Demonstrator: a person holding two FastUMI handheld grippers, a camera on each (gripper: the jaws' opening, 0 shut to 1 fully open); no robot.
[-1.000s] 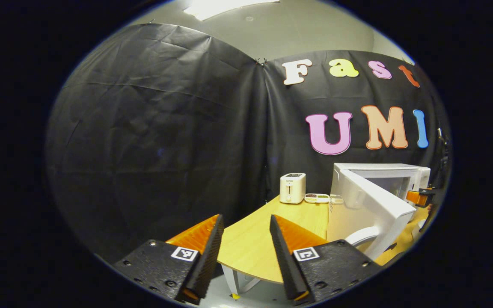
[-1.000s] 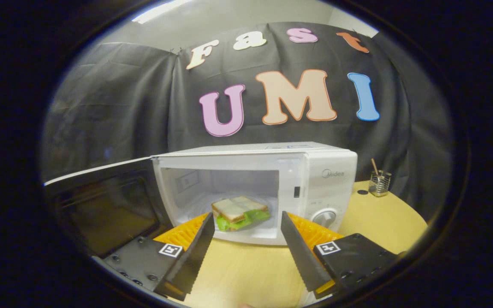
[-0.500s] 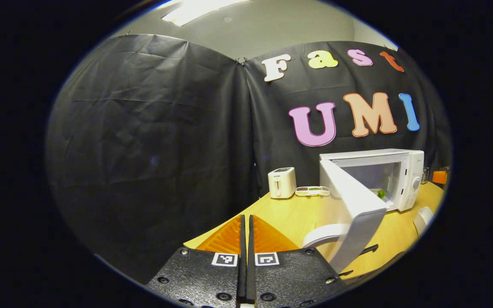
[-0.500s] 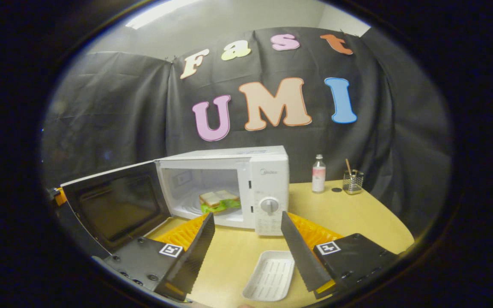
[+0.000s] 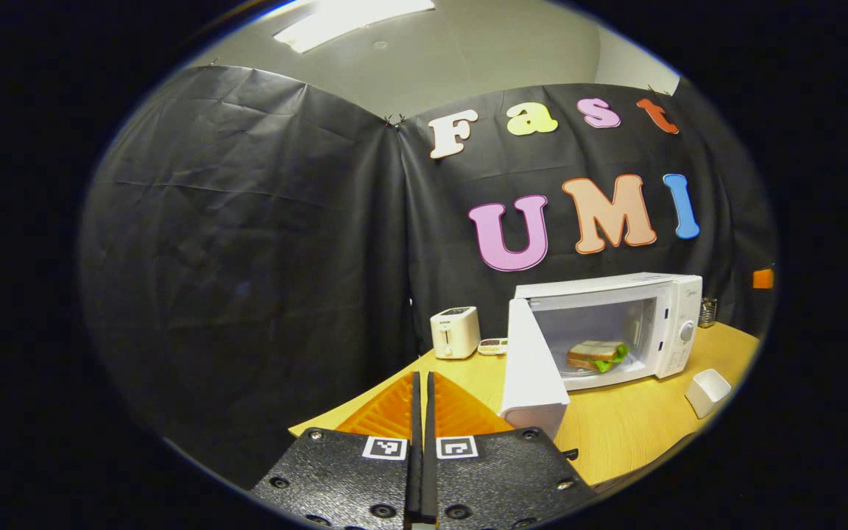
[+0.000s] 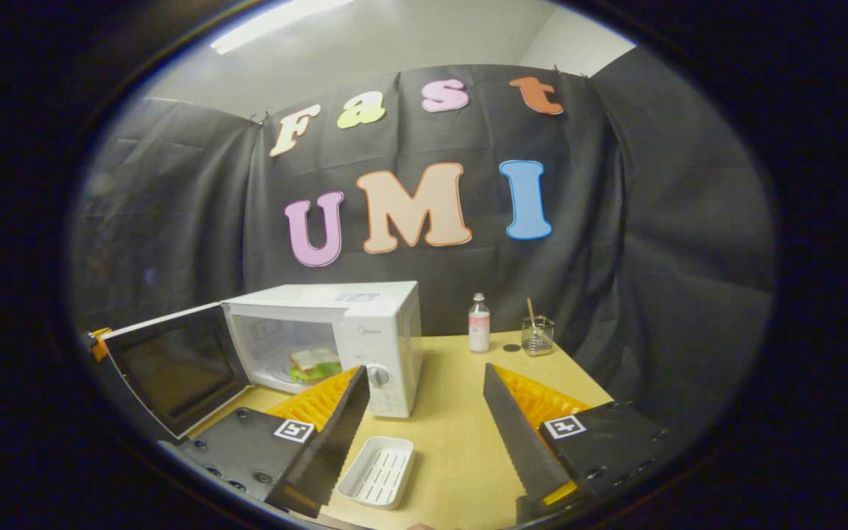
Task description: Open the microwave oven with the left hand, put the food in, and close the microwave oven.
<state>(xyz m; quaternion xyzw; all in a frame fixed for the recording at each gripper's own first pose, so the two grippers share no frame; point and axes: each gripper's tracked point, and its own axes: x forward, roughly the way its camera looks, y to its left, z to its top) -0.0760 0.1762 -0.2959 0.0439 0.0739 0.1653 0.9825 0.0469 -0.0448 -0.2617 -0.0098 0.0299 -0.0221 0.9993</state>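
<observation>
Sandwich (image 5: pixel 595 355) sits inside the microwave (image 5: pixel 615 324) on the table (image 6: pixel 461 442), so the food step looks done; only closing is left. Door (image 5: pixel 531 368) hangs wide open on the left side. My left gripper (image 5: pixel 421 449) is pinched closed on nothing, near the door's outer face, prob. to push w/ a blunt tip. My right gripper (image 6: pixel 424 434) is spread open & empty, above the white tray (image 6: pixel 376 471).

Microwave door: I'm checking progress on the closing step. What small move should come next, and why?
Probably bring the shut left gripper against the outer face of the microwave door and push it closed. The sandwich already lies inside the microwave, the door stands open, and the right gripper is open and empty.
</observation>
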